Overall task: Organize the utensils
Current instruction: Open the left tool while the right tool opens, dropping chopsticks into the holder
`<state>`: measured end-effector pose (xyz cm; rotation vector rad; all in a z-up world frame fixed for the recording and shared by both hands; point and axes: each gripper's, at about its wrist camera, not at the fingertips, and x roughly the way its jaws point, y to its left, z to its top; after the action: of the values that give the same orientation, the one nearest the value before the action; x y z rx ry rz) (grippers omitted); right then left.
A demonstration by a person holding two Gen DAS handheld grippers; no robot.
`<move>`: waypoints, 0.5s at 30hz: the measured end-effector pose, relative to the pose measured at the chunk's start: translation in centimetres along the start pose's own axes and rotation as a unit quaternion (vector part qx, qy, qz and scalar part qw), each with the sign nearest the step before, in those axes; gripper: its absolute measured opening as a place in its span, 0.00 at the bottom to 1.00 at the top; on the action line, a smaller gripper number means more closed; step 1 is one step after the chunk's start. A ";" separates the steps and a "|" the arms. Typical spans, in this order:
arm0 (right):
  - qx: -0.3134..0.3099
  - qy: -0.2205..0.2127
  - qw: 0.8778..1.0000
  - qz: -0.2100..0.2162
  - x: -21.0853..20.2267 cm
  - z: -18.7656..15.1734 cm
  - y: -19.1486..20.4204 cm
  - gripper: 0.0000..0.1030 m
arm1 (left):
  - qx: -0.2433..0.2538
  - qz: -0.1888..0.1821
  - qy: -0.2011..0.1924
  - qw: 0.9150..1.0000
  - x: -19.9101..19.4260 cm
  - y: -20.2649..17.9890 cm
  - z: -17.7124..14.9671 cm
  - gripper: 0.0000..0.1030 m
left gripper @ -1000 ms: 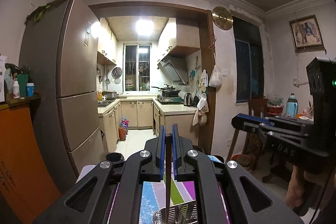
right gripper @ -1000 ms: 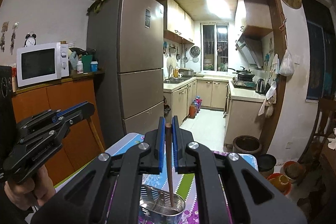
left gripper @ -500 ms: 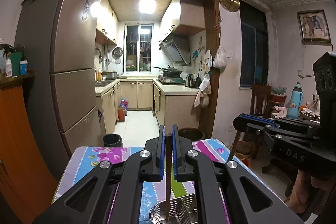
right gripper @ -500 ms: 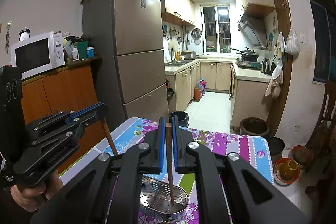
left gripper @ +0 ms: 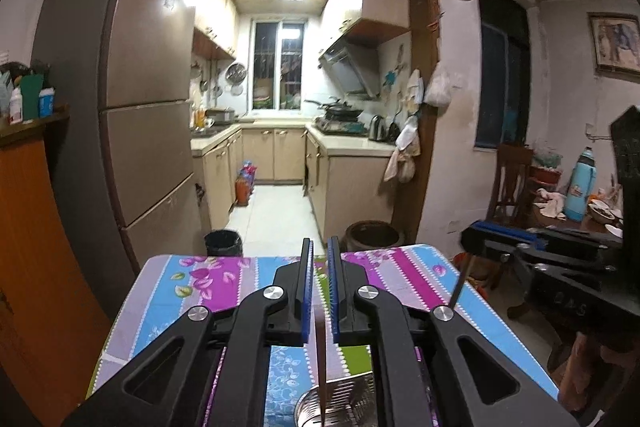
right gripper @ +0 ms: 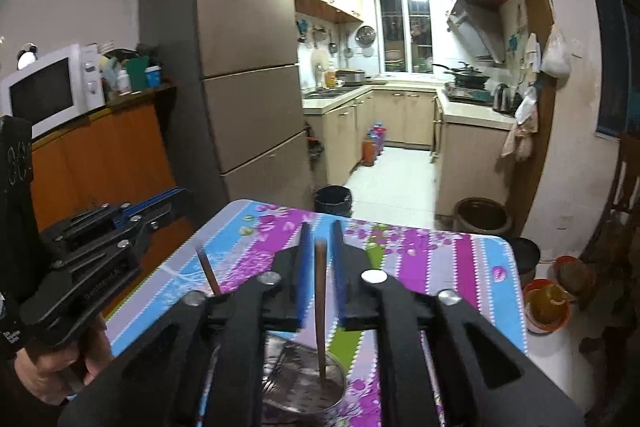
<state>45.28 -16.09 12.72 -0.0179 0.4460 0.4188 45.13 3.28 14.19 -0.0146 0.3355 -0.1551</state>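
With both chopsticks lowered into the holder (right gripper: 304, 387), your left tongs (left gripper: 318, 291) and right tongs (right gripper: 319, 267) stand parted; withdraw.

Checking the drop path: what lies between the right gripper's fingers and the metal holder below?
Only the brown chopstick, running from between the right gripper fingers down into the metal holder; right wrist view.

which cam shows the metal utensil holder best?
Right wrist: the metal utensil holder shows its rim, perforated inside and a chopstick standing in it. Left wrist catches only a sliver of it at the bottom edge.
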 end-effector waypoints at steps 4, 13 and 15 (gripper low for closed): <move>0.007 -0.024 1.000 -0.006 -0.9 0.0 -0.7 0.49 | -0.008 0.018 -0.001 1.000 0.6 1.1 0.1 0.29; 0.009 -0.045 0.999 -0.006 -3.8 -0.7 -1.7 0.50 | -0.016 0.031 -0.004 0.999 -0.8 2.4 0.0 0.37; 0.006 -0.048 0.999 -0.005 -5.0 -1.0 -1.7 0.51 | -0.017 0.033 -0.010 0.999 -2.0 2.7 -0.3 0.42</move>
<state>41.41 -19.66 13.77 0.0111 0.3532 0.4054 43.53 6.23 14.50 -0.0378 0.3186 -0.0844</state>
